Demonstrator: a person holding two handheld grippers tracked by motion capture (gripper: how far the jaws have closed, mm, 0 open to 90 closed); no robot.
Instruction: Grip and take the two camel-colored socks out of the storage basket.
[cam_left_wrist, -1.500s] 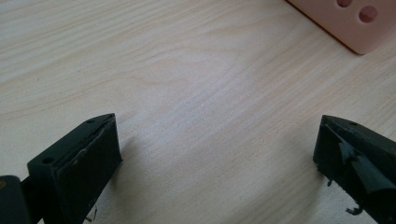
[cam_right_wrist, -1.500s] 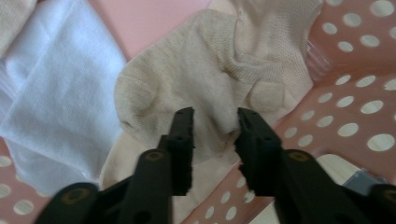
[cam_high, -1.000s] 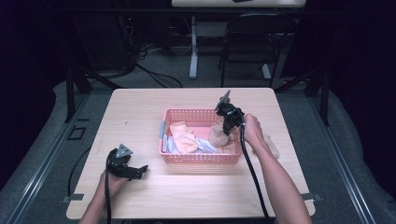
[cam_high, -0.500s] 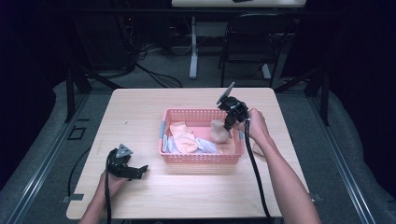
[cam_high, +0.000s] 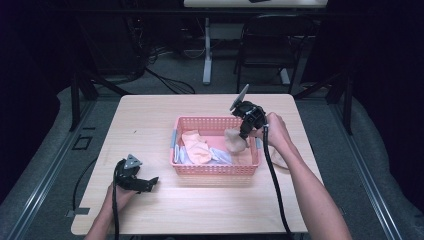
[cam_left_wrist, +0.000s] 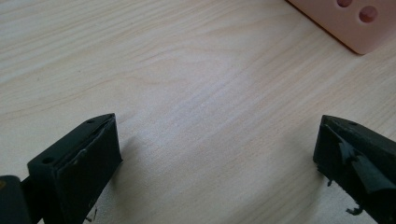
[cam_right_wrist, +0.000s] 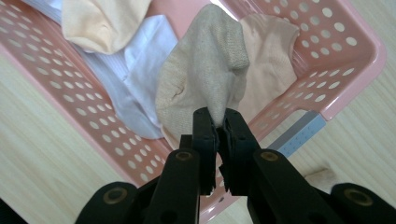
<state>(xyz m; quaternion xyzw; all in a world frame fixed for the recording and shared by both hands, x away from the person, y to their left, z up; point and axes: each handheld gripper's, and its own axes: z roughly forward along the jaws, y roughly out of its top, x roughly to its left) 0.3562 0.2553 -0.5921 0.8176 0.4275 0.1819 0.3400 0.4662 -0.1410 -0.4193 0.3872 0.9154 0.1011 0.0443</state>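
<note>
Left gripper (cam_high: 148, 183): rests on the wooden table (cam_high: 150, 120), well to the left of and in front of the pink basket (cam_high: 216, 169), held in the person's left hand (cam_high: 120, 192); jaws spread wide with only bare tabletop between them, as the left gripper view confirms, with a corner of the basket at that view's upper right. Cable trails from it toward the table's near edge. Pink basket: perforated plastic, rectangular, sits at the table's middle, a little right of centre; a grey strip runs along each short end. Contents, left to right within the basket: peach sock (cam_high: 196, 146), lying on a white cloth (cam_high: 220, 156) that spreads toward the basket's front wall; tan sock (cam_high: 235, 141), hanging over the basket's right half, its lower end reaching down among the other items; a further pale peach piece (cam_right_wrist: 271, 60) lies beneath it against the basket's right corner, seen in the right gripper view. Right gripper (cam_high: 244, 133): held above the basket's right end by the person's right hand (cam_high: 275, 132), pointing down; jaws clenched on the top edge of the tan sock, which droops from them. Another pale item (cam_high: 279, 159) lies on the table just outside the basket's right wall, partly hidden by the right forearm; what it is cannot be told.
</note>
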